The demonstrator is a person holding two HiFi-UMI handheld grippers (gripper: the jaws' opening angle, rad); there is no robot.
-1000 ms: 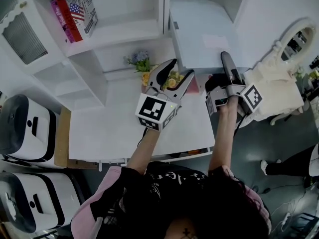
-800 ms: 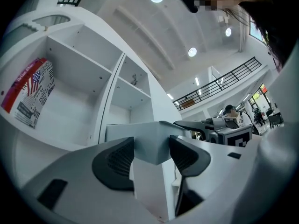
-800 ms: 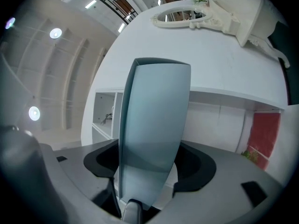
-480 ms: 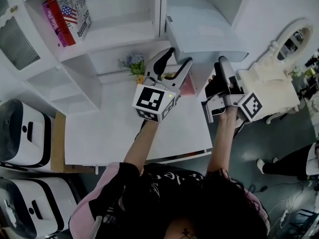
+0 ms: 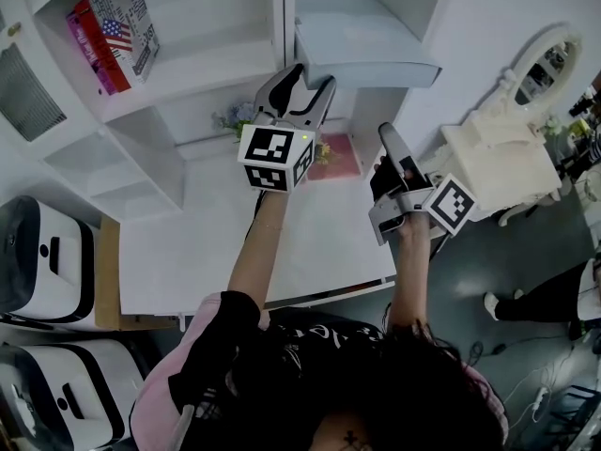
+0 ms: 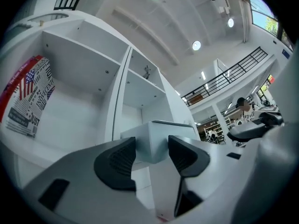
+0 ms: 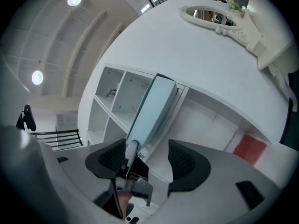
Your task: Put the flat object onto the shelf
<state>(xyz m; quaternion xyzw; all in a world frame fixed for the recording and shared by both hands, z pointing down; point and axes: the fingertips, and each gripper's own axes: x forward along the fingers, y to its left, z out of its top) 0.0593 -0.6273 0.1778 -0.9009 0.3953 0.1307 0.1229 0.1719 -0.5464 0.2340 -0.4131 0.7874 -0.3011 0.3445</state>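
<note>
A flat pink thing lies at the back of the white desk, under the white shelf unit; it shows as a red patch in the right gripper view. My left gripper is raised above it and points up at the shelves. Its jaws are closing and hold nothing. Past them I see the corner of a pale blue-grey slab that juts from the shelf unit. My right gripper hangs to the right, jaws apart and empty, and the slab runs up from beside its left pad.
A book with a flag cover leans in an upper shelf compartment. Small flowers stand at the desk's back. An ornate white stand with an oval mirror is at the right. White appliances sit at the left.
My left gripper has risen from over the desk towards the shelves, and its jaws look a little narrower. My right gripper has drifted down and to the left.
</note>
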